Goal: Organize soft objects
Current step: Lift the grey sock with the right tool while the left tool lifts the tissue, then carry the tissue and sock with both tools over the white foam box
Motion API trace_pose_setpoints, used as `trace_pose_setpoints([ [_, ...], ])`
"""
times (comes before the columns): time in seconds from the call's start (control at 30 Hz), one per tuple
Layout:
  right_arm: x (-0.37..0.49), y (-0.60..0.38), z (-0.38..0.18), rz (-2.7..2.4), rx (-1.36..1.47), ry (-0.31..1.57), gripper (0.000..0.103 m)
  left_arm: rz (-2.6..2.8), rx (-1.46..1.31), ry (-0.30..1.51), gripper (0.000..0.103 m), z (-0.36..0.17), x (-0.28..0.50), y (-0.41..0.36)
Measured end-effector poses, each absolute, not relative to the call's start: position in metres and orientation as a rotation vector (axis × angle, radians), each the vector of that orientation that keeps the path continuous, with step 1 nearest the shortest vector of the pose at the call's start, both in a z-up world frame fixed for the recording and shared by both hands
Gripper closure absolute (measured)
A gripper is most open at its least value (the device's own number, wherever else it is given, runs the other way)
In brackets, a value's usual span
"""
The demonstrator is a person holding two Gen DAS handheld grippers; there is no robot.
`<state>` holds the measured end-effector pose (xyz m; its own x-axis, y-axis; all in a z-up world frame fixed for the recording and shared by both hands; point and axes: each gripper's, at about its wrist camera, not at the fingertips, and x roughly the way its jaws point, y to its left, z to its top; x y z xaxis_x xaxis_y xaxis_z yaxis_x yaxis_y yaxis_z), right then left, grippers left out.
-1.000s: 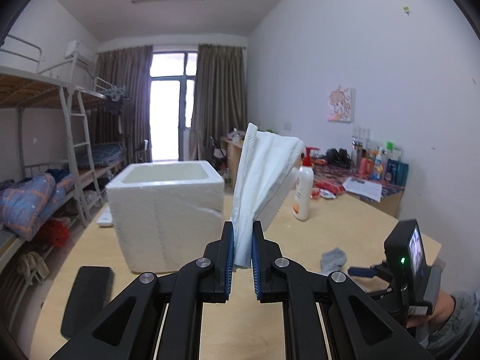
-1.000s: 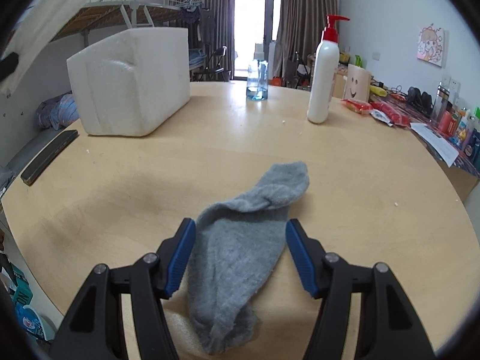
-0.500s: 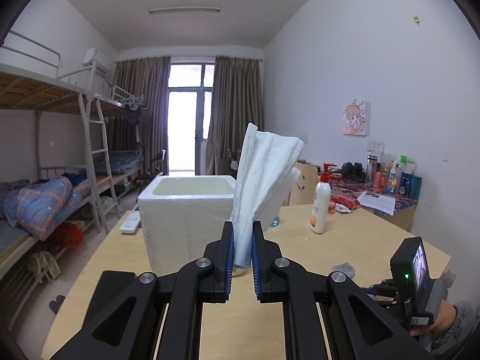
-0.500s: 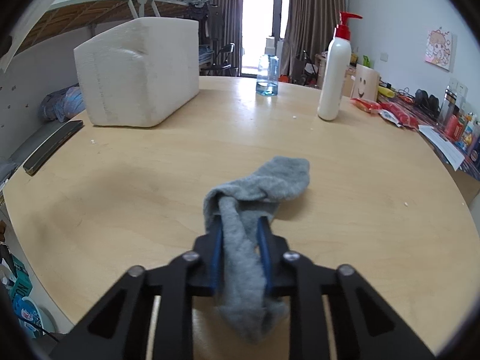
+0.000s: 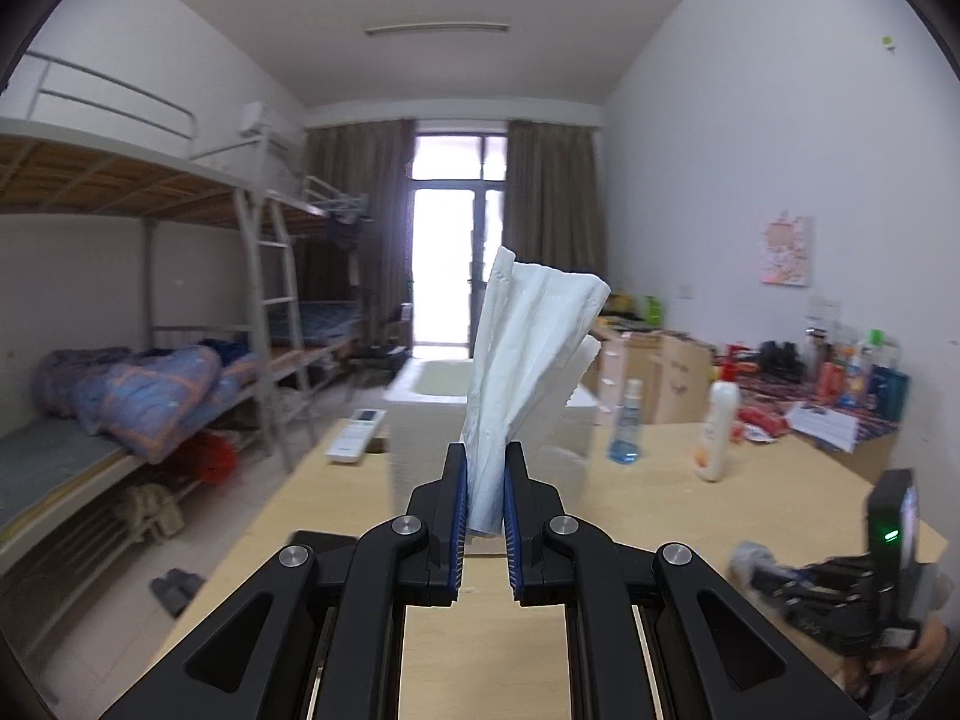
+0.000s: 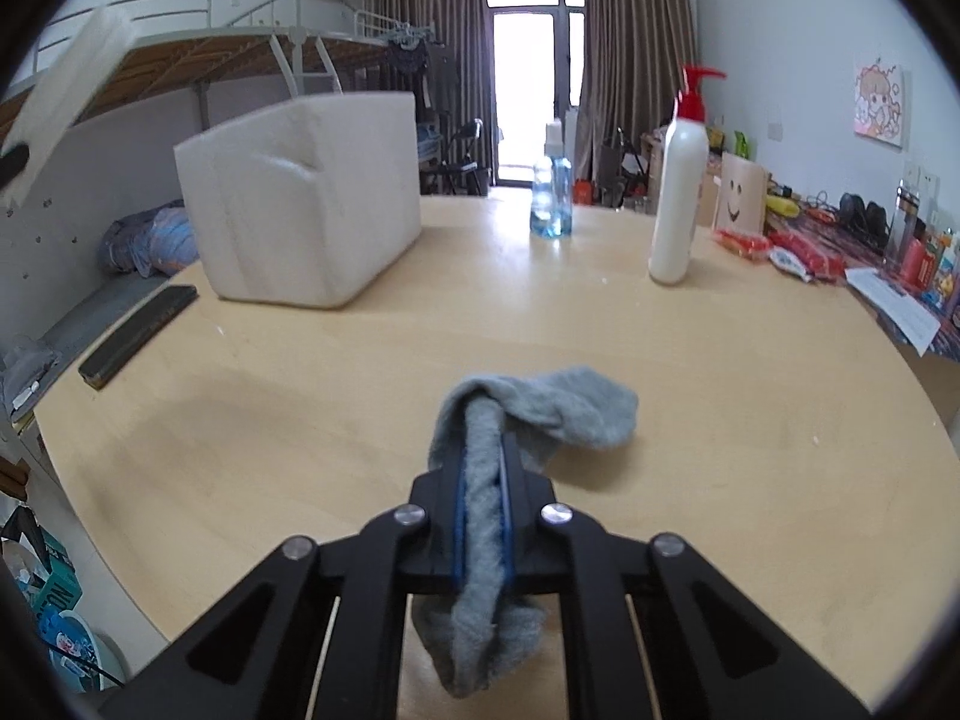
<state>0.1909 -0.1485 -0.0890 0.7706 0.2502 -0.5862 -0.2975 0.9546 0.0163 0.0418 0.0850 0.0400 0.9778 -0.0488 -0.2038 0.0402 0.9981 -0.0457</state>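
The right tongs (image 6: 480, 504), spread a second ago, are now pinched on the grey sock (image 6: 540, 405) lying on the tabletop (image 6: 300, 372), ready for lifting, while the left tongs (image 5: 483, 501) are kept clamped on the white tissue (image 5: 528, 348).

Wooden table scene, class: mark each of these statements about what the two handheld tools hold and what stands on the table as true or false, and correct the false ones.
1. The right tool is clamped on a grey sock. True.
2. The left tool is empty. False: it pinches a white tissue that stands up from its pads.
3. The white foam box stands on the wooden table. True.
4. The pump bottle has a blue top. False: its pump is red.
5. The sock's far end hangs high above the table. False: it lies close to the tabletop.
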Motion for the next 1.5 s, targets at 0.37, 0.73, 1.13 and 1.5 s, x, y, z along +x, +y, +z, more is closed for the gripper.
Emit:
trace_pose_setpoints([
  [0.37,0.183,-0.124,-0.059,0.371,-0.078,0.533,0.092,0.11,-0.028,0.201,0.091,0.039,0.029,0.102],
  [0.73,0.156,-0.104,-0.011,0.416,-0.018,0.356,0.092,0.164,-0.03,0.213,0.091,0.039,0.025,0.1],
  [1.13,0.129,-0.079,0.018,0.537,-0.059,0.241,0.092,0.165,-0.006,0.191,0.091,0.044,0.021,0.091],
  [1.5,0.115,-0.064,0.029,0.605,-0.075,0.184,0.091,0.182,-0.013,0.178,0.091,0.044,0.015,0.097],
])
